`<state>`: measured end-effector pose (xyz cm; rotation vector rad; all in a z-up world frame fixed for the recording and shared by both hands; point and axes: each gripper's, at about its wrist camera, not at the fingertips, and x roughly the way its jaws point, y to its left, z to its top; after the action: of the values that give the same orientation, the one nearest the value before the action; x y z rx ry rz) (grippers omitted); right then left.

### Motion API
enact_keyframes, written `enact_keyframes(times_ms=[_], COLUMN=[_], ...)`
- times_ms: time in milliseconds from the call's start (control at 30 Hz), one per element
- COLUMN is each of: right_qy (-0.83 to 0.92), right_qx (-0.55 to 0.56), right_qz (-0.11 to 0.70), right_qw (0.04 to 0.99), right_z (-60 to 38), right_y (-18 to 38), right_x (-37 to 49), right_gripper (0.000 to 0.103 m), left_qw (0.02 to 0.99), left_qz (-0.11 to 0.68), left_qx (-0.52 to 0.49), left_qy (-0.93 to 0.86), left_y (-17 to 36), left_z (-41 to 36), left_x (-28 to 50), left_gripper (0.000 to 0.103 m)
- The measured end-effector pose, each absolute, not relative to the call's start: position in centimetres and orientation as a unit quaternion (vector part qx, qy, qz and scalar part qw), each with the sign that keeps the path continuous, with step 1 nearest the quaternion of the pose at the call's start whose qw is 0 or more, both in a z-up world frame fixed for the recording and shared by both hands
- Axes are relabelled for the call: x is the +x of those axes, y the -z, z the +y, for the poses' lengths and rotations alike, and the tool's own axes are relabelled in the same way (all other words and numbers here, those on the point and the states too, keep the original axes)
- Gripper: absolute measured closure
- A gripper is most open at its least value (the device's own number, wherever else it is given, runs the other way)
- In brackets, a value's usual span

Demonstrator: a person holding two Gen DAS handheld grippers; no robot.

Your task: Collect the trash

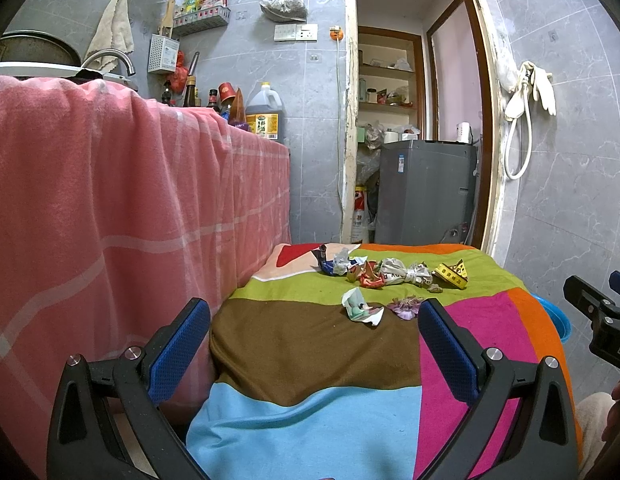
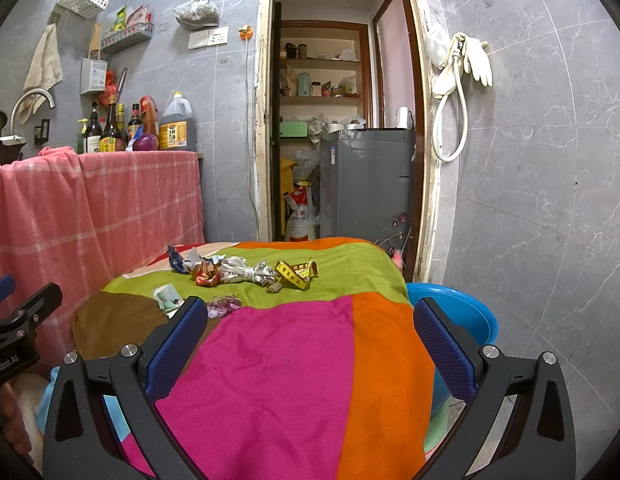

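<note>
Crumpled trash on a patchwork-covered tabletop, both grippers empty.

Left wrist view: the left gripper [image 1: 314, 340] has its fingers apart, holding nothing; the trash pile [image 1: 390, 272] lies at twelve o'clock on the green patch of the tabletop [image 1: 310, 360]. Right wrist view: the right gripper [image 2: 310, 338] also has its fingers spread and empty; the trash sits at eleven o'clock, a blue basin [image 2: 466, 316] at two o'clock.

The left gripper [image 1: 314, 328] was held level with its jaws spread wide and nothing between the blue pads [image 1: 180, 350]. The right gripper [image 2: 310, 328] was likewise wide apart and empty, beside the left. Part of a hand [image 2: 10, 420] showed behind the left gripper.
</note>
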<state>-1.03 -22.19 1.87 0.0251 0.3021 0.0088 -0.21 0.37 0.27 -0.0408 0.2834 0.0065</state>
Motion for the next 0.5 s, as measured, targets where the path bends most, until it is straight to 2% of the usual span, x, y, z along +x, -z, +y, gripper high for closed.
enact_keyframes(times_ms=[500], right_qy=[-0.004], right_qx=[0.013], right_qz=[0.151], right_qw=[0.988], right_z=[-22.25], right_y=[-1.78], right_x=[-0.91], right_gripper=[0.0], left_qw=[0.99], left_qz=[0.142], left_qx=[-0.02], left_qy=[-0.005], left_y=[-0.25], left_z=[0.41], left_x=[-0.13], left_gripper=[0.001])
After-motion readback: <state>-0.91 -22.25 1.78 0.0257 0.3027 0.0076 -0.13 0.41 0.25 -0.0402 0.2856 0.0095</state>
